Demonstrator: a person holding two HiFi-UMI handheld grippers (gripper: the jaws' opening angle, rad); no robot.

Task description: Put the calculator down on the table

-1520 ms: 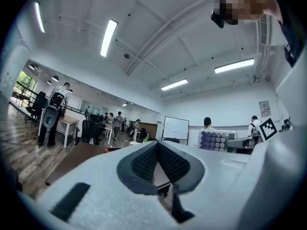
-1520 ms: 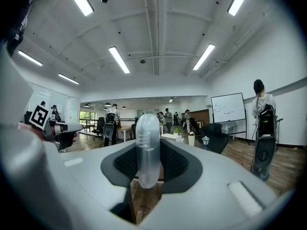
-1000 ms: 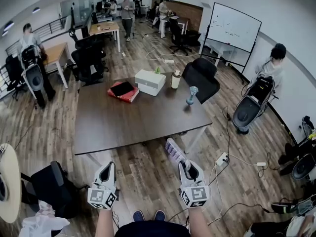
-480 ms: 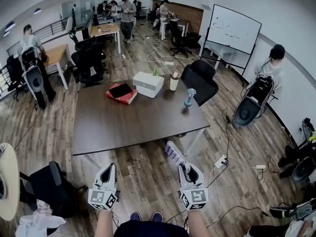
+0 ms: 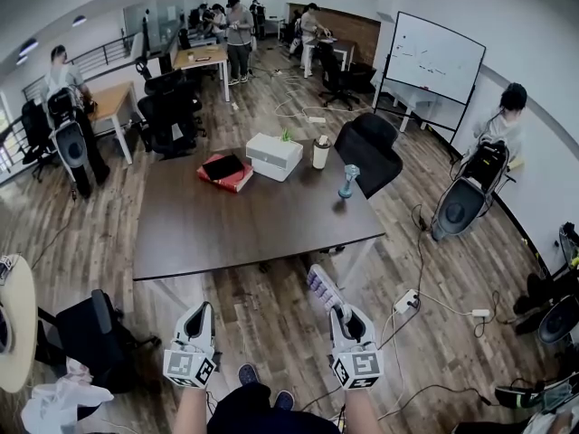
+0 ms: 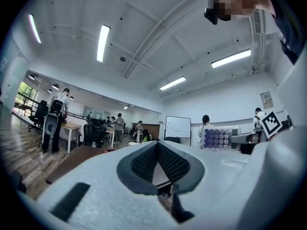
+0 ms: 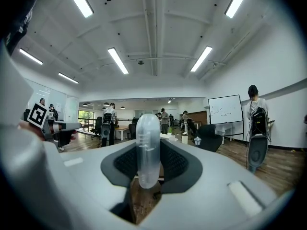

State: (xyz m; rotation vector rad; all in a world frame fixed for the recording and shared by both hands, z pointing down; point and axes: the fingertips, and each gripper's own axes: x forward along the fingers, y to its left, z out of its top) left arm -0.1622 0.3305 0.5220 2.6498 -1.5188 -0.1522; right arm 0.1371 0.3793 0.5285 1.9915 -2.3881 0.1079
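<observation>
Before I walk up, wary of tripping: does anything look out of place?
Nothing on the table looks spilled or tipped. The one oddity is on the floor: a power strip and loose cables lie by the table's near right corner, in the head view just right of the right gripper holding the calculator.

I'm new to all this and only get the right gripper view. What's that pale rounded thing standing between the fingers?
Observer: A calculator, edge-on to you; the left gripper view shows its face, with rows of purplish buttons.
Operator: Is it over the table yet?
Observer: Not quite: in the head view it shows just short of the near edge of the table, over wooden floor.
Operator: And the other hand?
Observer: On the left gripper the fingers are together, with nothing between them.
</observation>
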